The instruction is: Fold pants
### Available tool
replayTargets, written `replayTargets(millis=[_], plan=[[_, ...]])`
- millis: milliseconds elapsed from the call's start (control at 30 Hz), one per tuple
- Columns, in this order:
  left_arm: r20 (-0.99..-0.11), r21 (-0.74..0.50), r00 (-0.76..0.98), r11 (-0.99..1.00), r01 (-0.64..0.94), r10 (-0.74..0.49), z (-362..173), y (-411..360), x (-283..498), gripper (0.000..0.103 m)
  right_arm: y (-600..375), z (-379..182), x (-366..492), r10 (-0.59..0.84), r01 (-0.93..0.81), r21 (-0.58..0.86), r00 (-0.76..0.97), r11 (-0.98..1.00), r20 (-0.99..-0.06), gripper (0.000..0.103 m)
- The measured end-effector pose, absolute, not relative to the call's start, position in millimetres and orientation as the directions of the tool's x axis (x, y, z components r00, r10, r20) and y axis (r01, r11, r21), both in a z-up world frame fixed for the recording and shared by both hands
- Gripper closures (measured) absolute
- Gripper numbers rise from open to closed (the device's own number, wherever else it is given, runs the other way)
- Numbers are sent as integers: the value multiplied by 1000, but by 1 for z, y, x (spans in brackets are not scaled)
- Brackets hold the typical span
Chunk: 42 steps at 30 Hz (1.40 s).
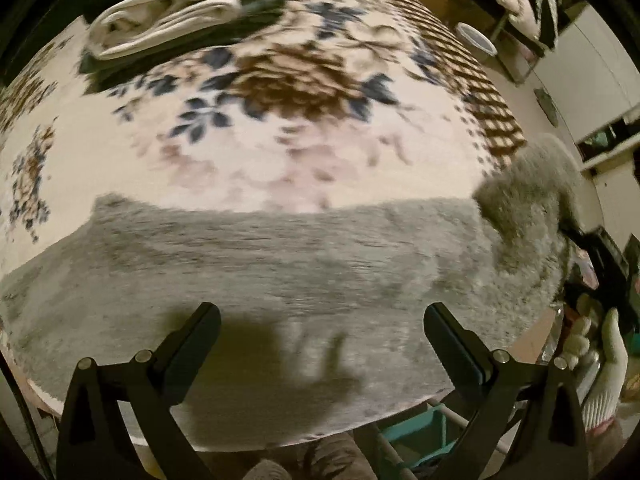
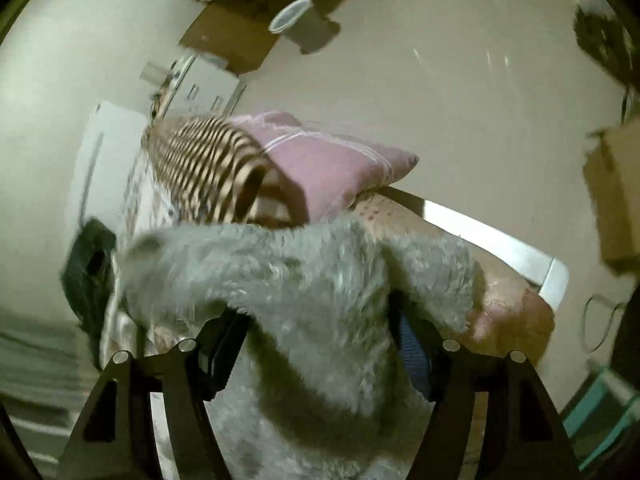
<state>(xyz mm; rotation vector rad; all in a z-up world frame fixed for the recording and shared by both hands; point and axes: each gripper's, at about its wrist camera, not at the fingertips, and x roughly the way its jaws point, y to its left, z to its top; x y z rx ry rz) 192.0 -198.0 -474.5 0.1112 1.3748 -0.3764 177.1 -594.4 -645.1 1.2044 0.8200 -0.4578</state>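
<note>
The grey fuzzy pants (image 1: pixel 280 264) lie spread across the near part of a floral blanket (image 1: pixel 280 140) on the bed. My left gripper (image 1: pixel 320 320) is open and empty, hovering just above the pants' near edge. At the right, one end of the pants (image 1: pixel 528 200) is lifted off the bed. In the right wrist view the grey pants (image 2: pixel 304 288) drape thickly over and between my right gripper's (image 2: pixel 320 332) fingers, which are set fairly wide around the bunched fabric. The fingertips are hidden under the fur.
A folded white and dark green garment pile (image 1: pixel 172 28) lies at the far left of the bed. A pink pillow (image 2: pixel 332 160) and a striped blanket edge (image 2: pixel 208 168) sit at the head. Cardboard boxes (image 2: pixel 248 28) and a teal basket (image 1: pixel 424 436) stand on the floor.
</note>
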Motion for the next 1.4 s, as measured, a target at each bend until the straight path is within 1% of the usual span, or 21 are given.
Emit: replayTargets(millis=[67, 133, 200, 333, 367, 400, 567, 600, 633, 700, 767, 800, 833, 867, 900, 933, 967, 1033, 1167, 1300, 1400], plan=[[-970, -144, 135, 928, 345, -201, -476, -212, 188, 0, -606, -658, 175, 146, 722, 646, 631, 249, -762, 31], [-970, -150, 128, 922, 358, -207, -476, -224, 185, 0, -609, -663, 168, 175, 731, 642, 618, 231, -767, 31], [-970, -149, 123, 916, 372, -207, -476, -234, 182, 0, -608, -660, 151, 142, 752, 608, 593, 255, -793, 31], [-973, -138, 117, 905, 401, -200, -480, -250, 178, 0, -615, -672, 112, 161, 764, 625, 604, 161, -780, 30], [-974, -136, 113, 903, 407, -198, -482, -253, 177, 0, -617, -676, 103, 173, 762, 634, 612, 131, -772, 27], [-974, -135, 110, 902, 411, -196, -483, -256, 177, 0, -618, -681, 97, 178, 760, 641, 620, 108, -764, 21], [-980, -131, 82, 894, 429, -184, -493, -272, 171, 0, -620, -729, 98, 292, 725, 688, 652, 29, -700, 19], [-980, -129, 80, 892, 434, -181, -494, -275, 170, 0, -621, -734, 101, 298, 716, 698, 662, 18, -687, 9], [-981, -124, 80, 888, 443, -177, -495, -279, 168, 0, -623, -735, 104, 292, 691, 723, 690, 7, -663, 4], [-982, -115, 81, 882, 456, -170, -497, -284, 165, 0, -628, -733, 109, 271, 674, 739, 710, 5, -650, 5], [-983, -113, 79, 878, 464, -168, -498, -287, 163, 0, -630, -726, 121, 273, 654, 754, 717, 54, -642, 9], [-983, -108, 79, 878, 467, -164, -498, -288, 162, 0, -630, -725, 126, 276, 650, 757, 717, 68, -640, 15], [-984, -108, 77, 877, 468, -162, -499, -289, 161, 0, -630, -726, 130, 279, 645, 760, 718, 74, -637, 29], [-984, -111, 74, 876, 469, -164, -499, -291, 160, 0, -630, -727, 135, 283, 645, 761, 718, 76, -636, 40], [-984, -109, 76, 876, 469, -163, -498, -292, 160, 0, -630, -728, 137, 281, 632, 772, 731, 66, -622, 70], [-983, -109, 78, 876, 471, -164, -498, -292, 159, 0, -630, -726, 138, 271, 640, 766, 727, 66, -631, 74], [-983, -111, 79, 875, 472, -167, -496, -293, 159, 0, -631, -720, 136, 244, 650, 756, 723, 76, -646, 78], [-981, -114, 85, 876, 469, -173, -493, -293, 159, 0, -630, -708, 131, 205, 641, 763, 738, 84, -643, 82], [-975, -129, 104, 886, 446, -194, -483, -285, 162, 0, -617, -662, 123, 127, 609, 780, 770, 144, -625, 83], [-968, -154, 126, 908, 390, -219, -471, -261, 171, 0, -585, -596, 135, 83, 575, 752, 774, 324, -628, 84], [-962, -166, 152, 925, 341, -228, -461, -231, 181, 0, -534, -545, 161, 96, 512, 693, 765, 507, -636, 84]])
